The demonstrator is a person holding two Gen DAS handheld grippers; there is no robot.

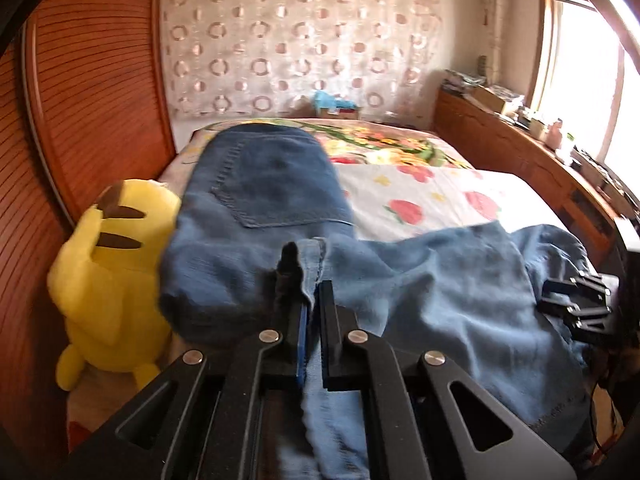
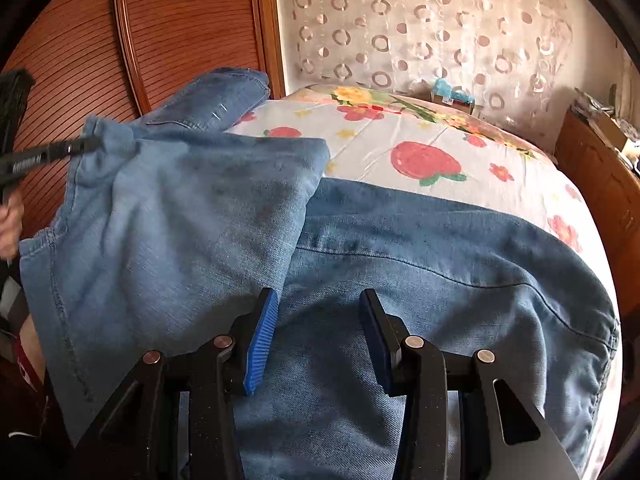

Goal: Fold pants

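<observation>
The left gripper (image 1: 310, 300) had its jaws pinched on a seam edge of the jeans (image 1: 420, 292); the right gripper (image 2: 318, 340) hung half open over denim, gripping nothing. Jeans sprawled across the bed (image 2: 400, 128), lower frame, folding barely begun.

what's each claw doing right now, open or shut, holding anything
Left claw: shut on a fold of the jeans.
Right claw: open over the jeans, nothing gripped.
</observation>
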